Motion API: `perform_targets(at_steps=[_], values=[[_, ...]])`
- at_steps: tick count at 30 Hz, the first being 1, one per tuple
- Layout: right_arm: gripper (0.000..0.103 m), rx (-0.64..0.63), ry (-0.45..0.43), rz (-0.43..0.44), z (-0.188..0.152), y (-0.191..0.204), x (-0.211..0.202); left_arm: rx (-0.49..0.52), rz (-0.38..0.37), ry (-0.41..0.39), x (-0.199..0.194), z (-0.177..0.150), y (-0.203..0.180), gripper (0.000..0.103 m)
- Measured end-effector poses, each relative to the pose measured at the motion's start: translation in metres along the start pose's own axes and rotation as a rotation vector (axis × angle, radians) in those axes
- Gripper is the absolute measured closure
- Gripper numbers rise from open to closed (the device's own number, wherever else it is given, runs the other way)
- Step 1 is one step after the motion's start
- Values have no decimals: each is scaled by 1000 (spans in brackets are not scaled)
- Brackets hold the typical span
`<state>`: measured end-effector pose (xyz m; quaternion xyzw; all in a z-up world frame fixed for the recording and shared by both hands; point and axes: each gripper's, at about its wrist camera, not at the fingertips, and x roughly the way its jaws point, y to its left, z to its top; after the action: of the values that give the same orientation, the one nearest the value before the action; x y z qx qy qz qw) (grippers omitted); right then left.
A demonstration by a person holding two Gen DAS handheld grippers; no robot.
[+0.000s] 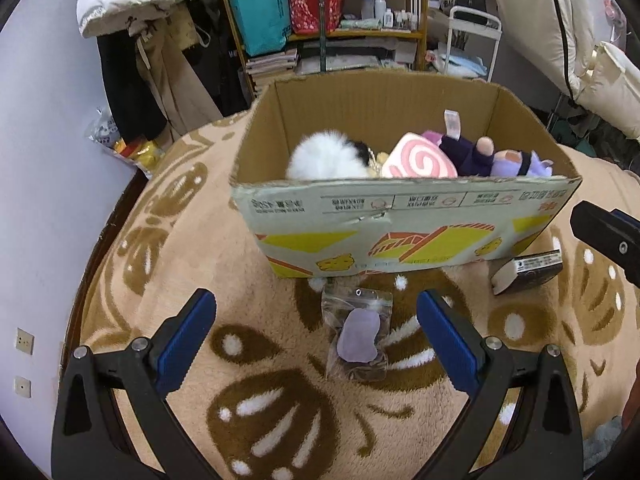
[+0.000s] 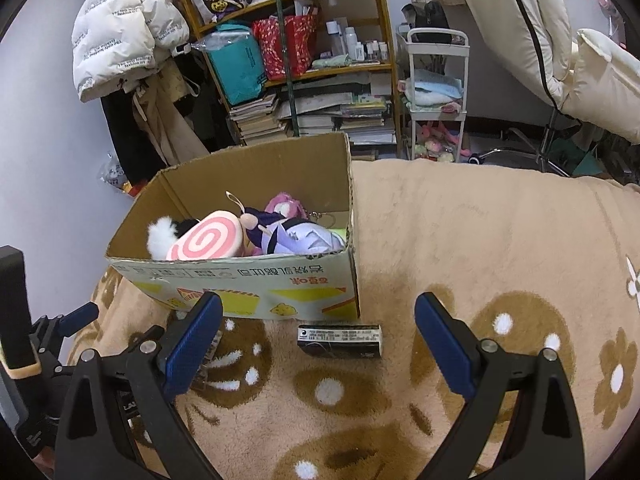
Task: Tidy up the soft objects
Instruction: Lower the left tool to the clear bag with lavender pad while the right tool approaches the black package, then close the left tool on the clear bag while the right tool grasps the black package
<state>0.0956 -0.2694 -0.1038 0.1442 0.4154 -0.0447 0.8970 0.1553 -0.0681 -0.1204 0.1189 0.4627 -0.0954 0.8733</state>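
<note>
Both my tongs are spread wide with nothing in them: the left gripper (image 1: pixel 316 320) hangs over a clear bag (image 1: pixel 357 334) holding a purple soft thing, lying on the blanket (image 1: pixel 180 240) just in front of the cardboard box (image 1: pixel 400 220). The right gripper (image 2: pixel 318 322) faces a small dark box (image 2: pixel 340 340) (just beside the carton's front wall), and the pink swirl plush (image 2: pixel 206 242), the white fluffy toy (image 1: pixel 326 158) and the purple doll (image 1: pixel 496 156) sit inside the carton.

Lower halves of plush toys (image 1: pixel 420 158) hidden behind cardboard box (image 1: pixel 400 216) front wall, box print too small to read, right gripper (image 1: pixel 608 236) cut off at right edge
</note>
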Motion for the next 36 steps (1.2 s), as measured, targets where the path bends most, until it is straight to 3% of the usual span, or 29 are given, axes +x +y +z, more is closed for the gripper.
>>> perform_targets(at_steps=[25,33,36], values=[[2,-28,199,-44,-15,1,64,8,-24,228,79,-17,-8,4],[2,-54,240,-59,-18,2,78,23,-16,210,86,-19,-11,4],[2,-57,255,-59,-18,1,83,32,-17,204,84,-21,-15,10]])
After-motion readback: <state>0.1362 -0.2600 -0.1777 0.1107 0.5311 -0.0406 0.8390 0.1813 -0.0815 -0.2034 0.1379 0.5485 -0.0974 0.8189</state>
